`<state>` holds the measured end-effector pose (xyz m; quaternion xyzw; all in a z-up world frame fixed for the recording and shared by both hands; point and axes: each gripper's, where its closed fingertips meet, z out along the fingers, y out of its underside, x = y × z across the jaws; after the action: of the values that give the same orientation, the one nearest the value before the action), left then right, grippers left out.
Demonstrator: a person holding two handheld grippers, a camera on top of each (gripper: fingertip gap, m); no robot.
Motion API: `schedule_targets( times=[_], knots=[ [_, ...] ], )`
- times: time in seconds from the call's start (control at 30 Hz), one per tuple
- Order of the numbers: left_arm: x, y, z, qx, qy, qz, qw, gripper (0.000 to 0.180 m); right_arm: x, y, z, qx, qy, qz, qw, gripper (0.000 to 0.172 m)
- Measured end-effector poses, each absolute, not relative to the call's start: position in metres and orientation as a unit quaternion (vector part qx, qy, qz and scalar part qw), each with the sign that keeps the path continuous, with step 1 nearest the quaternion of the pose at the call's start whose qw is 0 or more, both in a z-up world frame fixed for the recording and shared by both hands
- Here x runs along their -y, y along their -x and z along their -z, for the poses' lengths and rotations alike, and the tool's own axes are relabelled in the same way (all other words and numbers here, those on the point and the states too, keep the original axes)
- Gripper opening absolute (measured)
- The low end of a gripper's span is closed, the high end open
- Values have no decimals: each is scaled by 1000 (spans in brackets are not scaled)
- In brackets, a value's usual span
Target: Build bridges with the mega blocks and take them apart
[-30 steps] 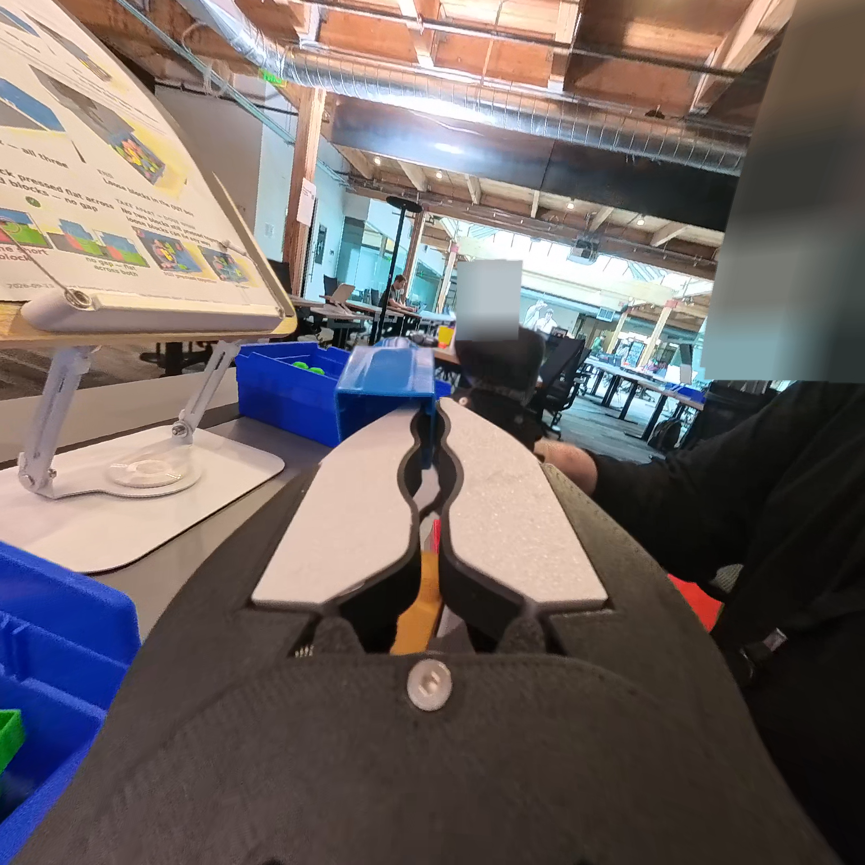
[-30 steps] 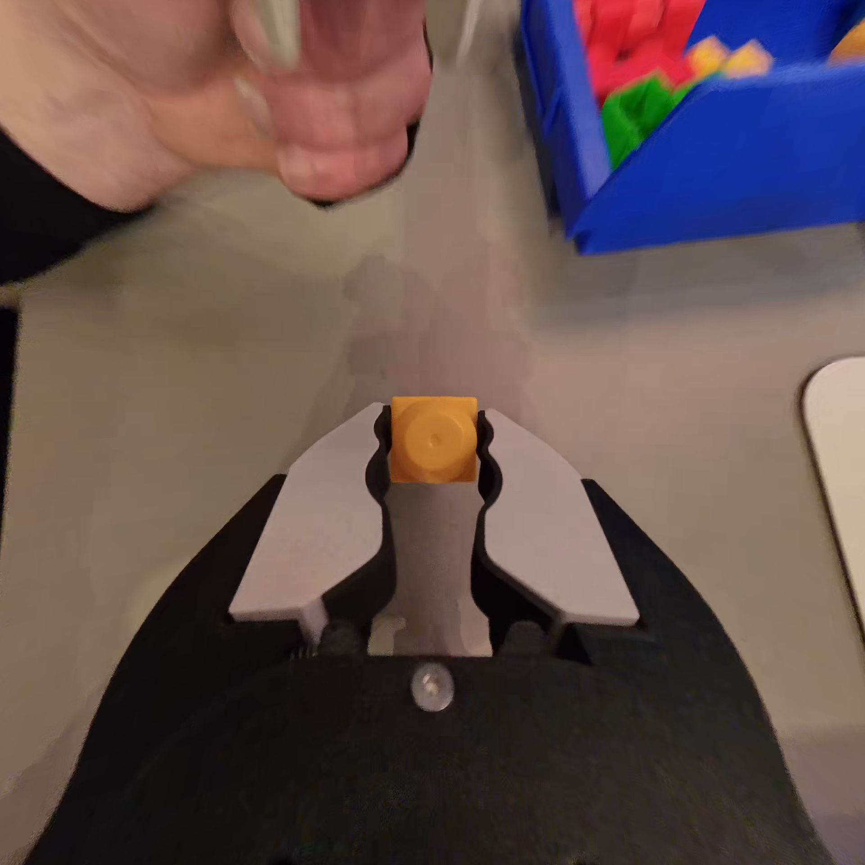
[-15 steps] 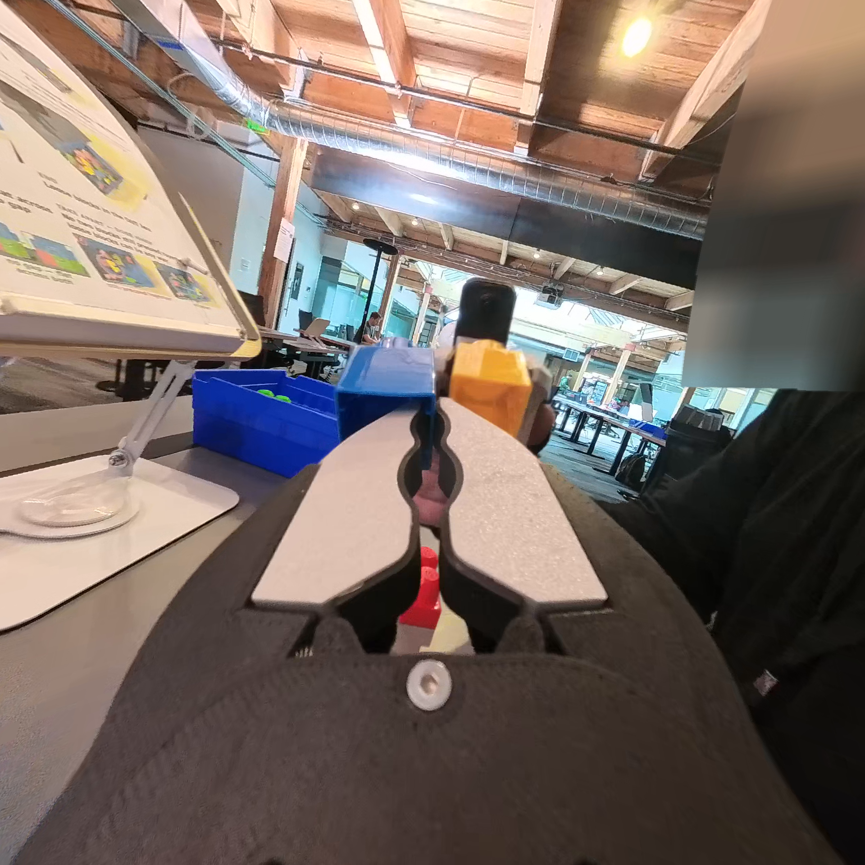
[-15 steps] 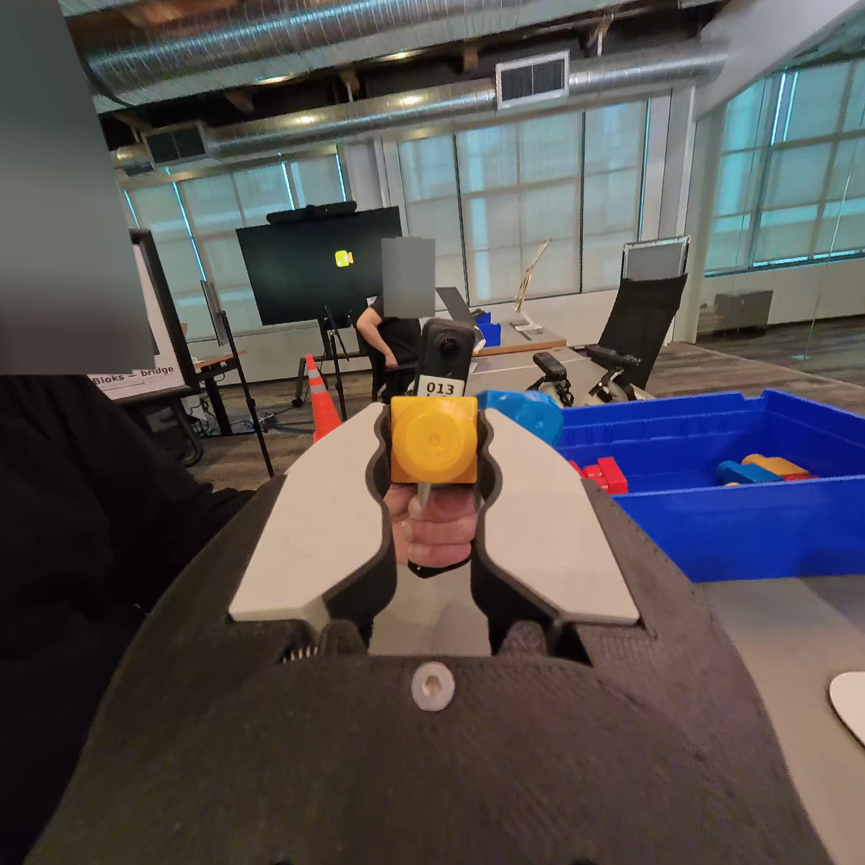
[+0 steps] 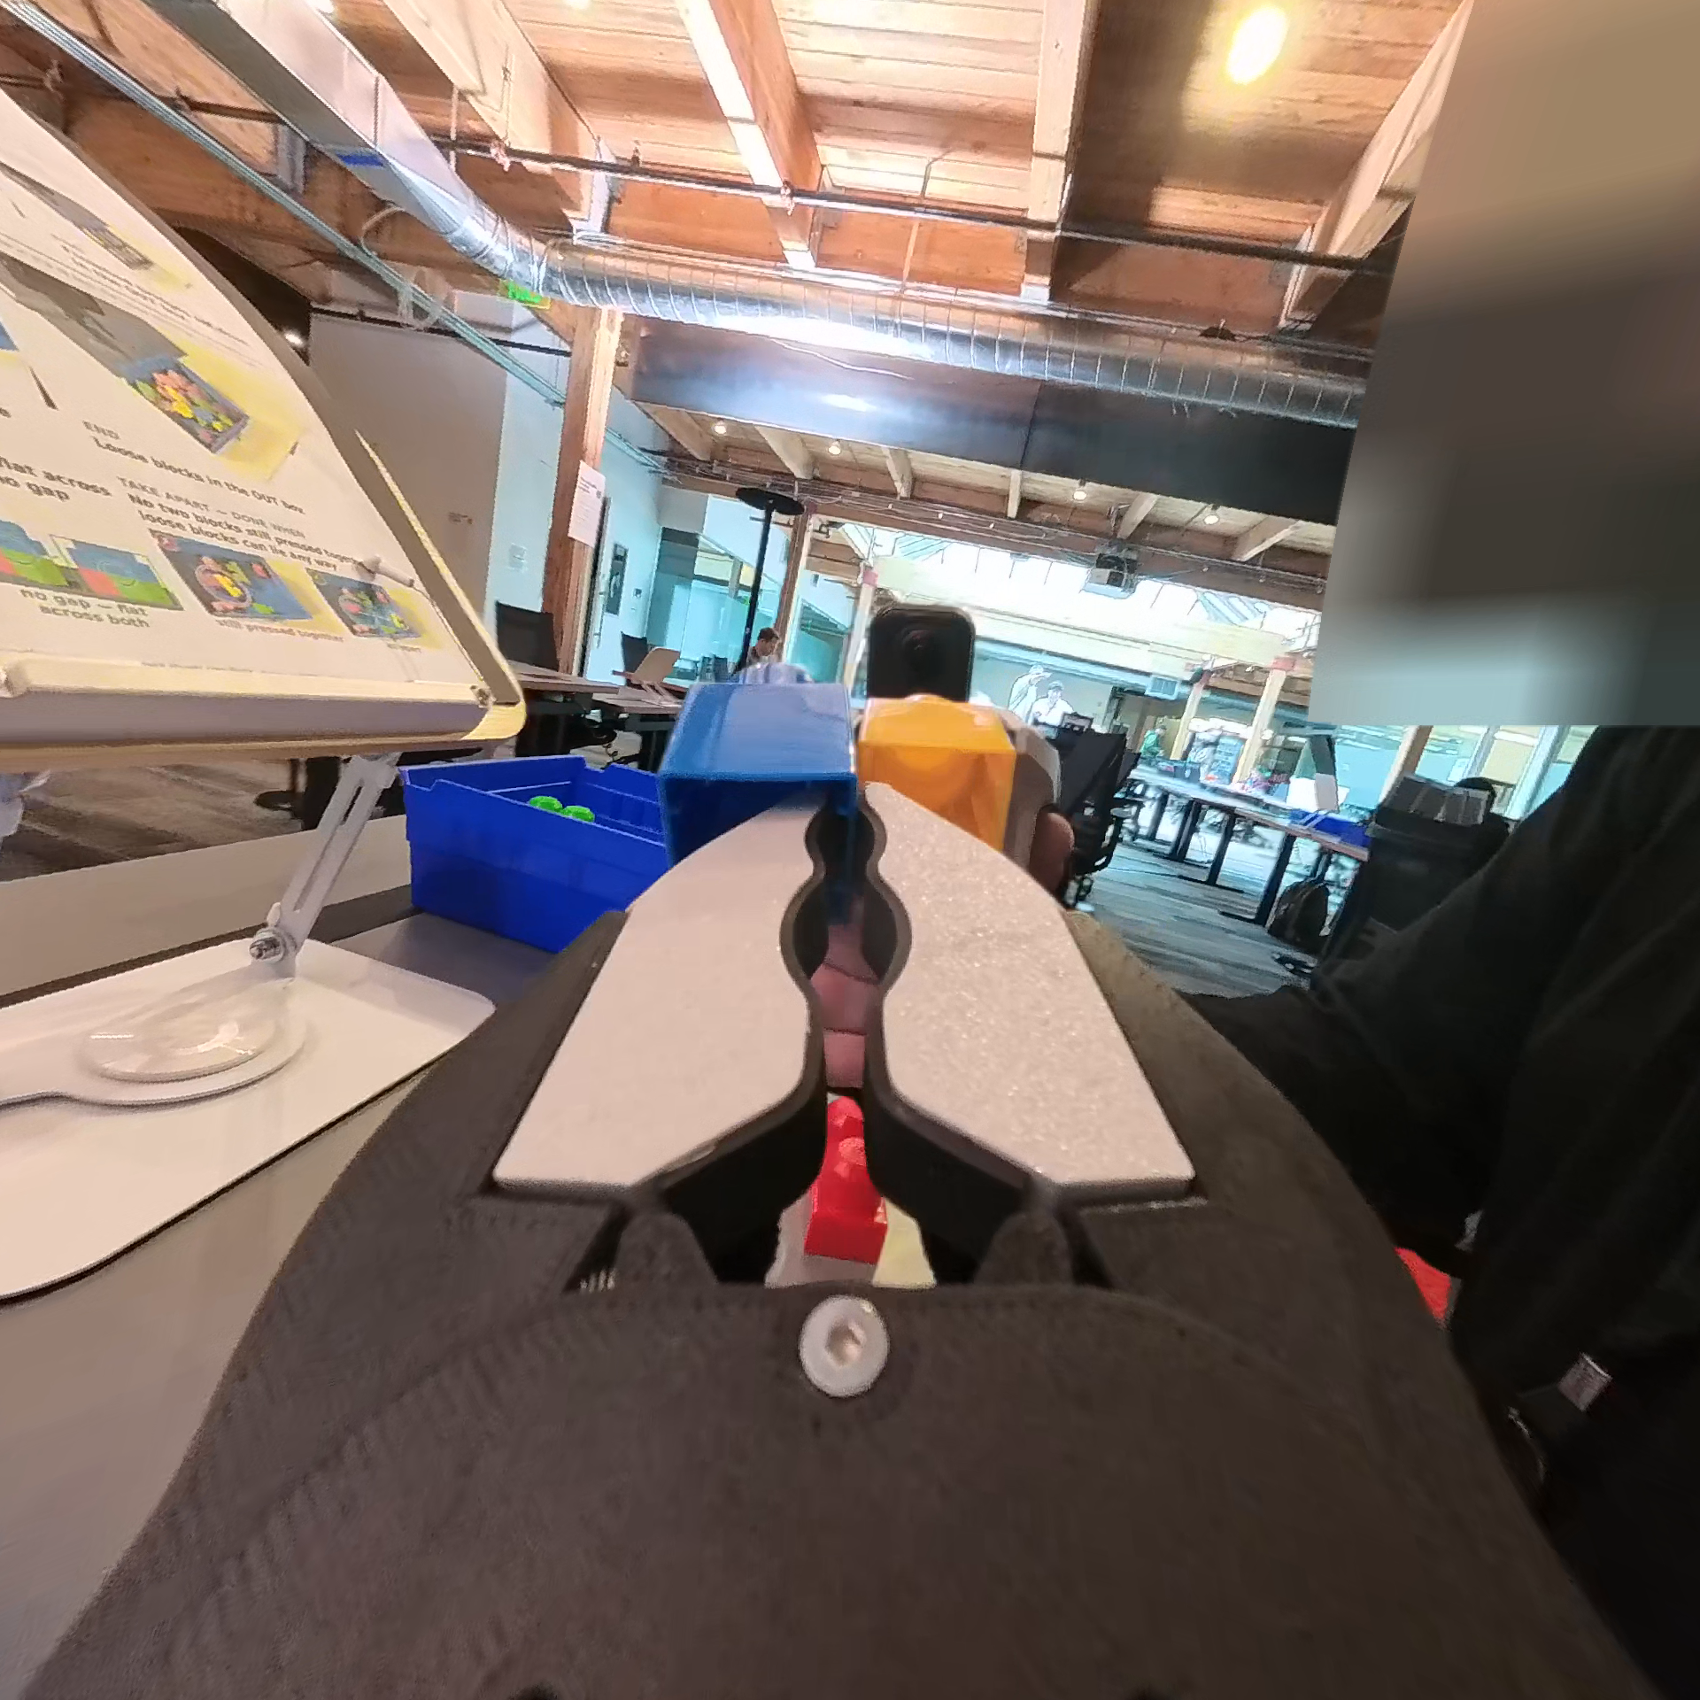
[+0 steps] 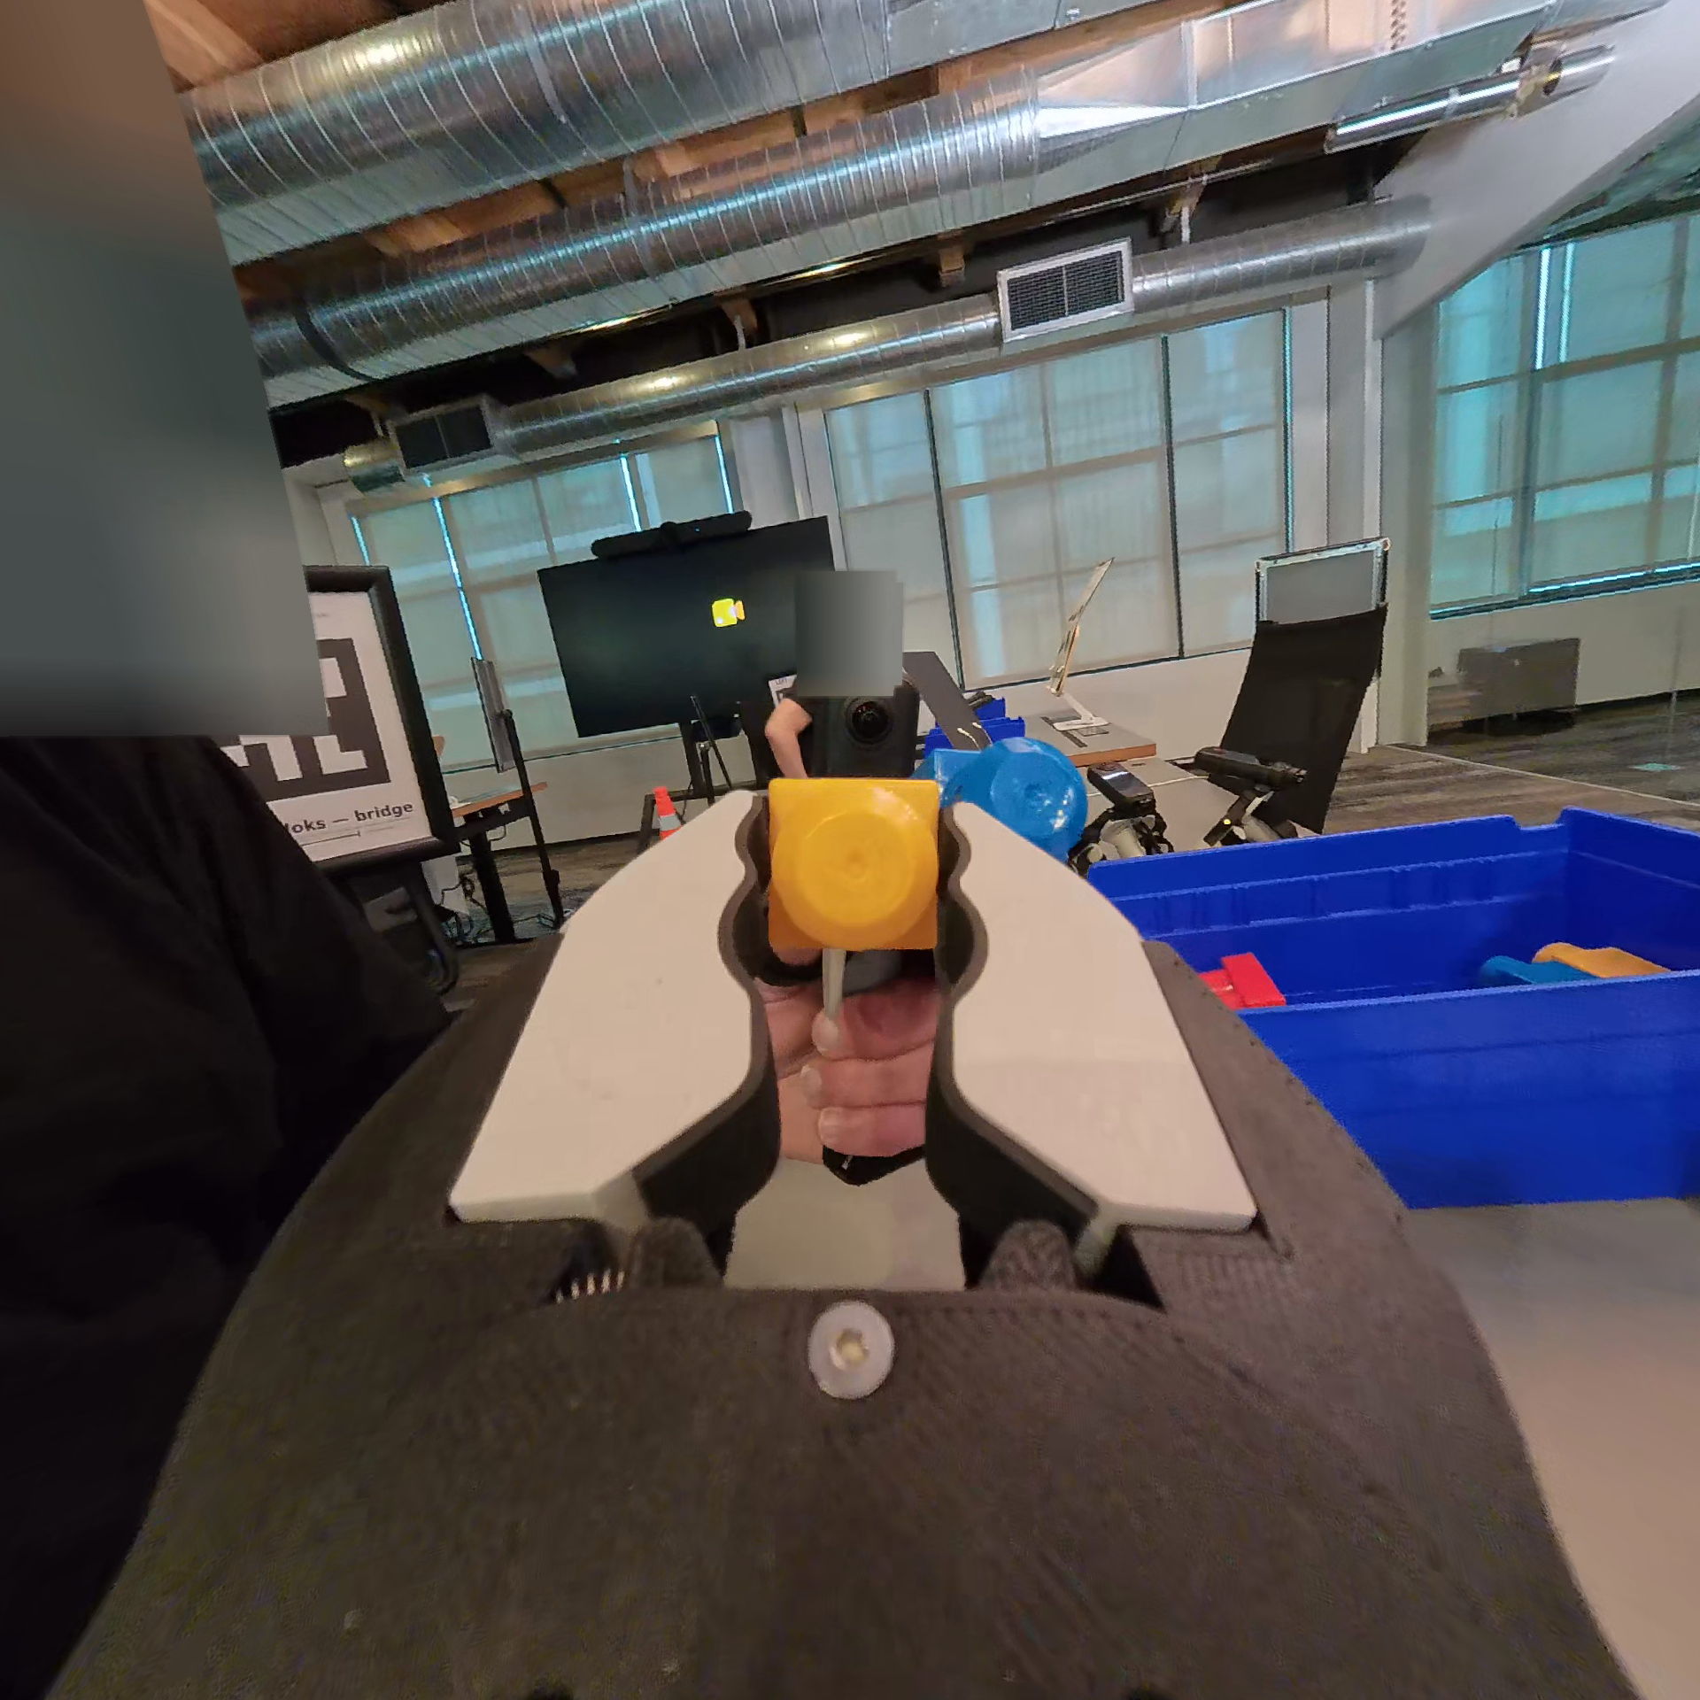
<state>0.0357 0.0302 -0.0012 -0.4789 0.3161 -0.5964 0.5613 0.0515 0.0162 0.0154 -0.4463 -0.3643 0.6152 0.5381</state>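
My left gripper (image 5: 854,814) is shut on the thin wall of a blue block (image 5: 754,763) and holds it up in the air. My right gripper (image 6: 853,860) is shut on an orange block (image 6: 851,874), stud facing the camera, both pads pressed on its sides. The two grippers face each other. In the left wrist view the orange block (image 5: 934,763) sits right beside the blue block, at its right edge. In the right wrist view the blue block (image 6: 1021,796) shows just behind and right of the orange one. I cannot tell whether the two blocks touch.
A blue bin (image 5: 534,855) with green blocks stands behind an instruction sheet on a white stand (image 5: 184,1058). A red block (image 5: 842,1187) lies on the table below my left fingers. Another blue bin (image 6: 1472,1058) holds red, blue and orange blocks. A person's black sleeve (image 5: 1518,1012) is at the right. The tips of both grippers are at nearly the same place.
My right gripper swung up from facing the table to level, still shut on the orange block, and brought it beside the blue block. My left gripper stayed shut on the blue block.
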Motion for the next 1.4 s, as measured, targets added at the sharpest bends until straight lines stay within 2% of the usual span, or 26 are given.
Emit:
schedule_targets(
  times=[0.77, 1.4],
  knots=[
    [-27, -46, 6, -351, 499, 528, 590, 6, -11, -44, -10, 401, 459, -601, 517, 35],
    [-30, -42, 2, -308, 487, 570, 587, 4, -17, -46, -15, 381, 472, -576, 547, 34]
  ],
)
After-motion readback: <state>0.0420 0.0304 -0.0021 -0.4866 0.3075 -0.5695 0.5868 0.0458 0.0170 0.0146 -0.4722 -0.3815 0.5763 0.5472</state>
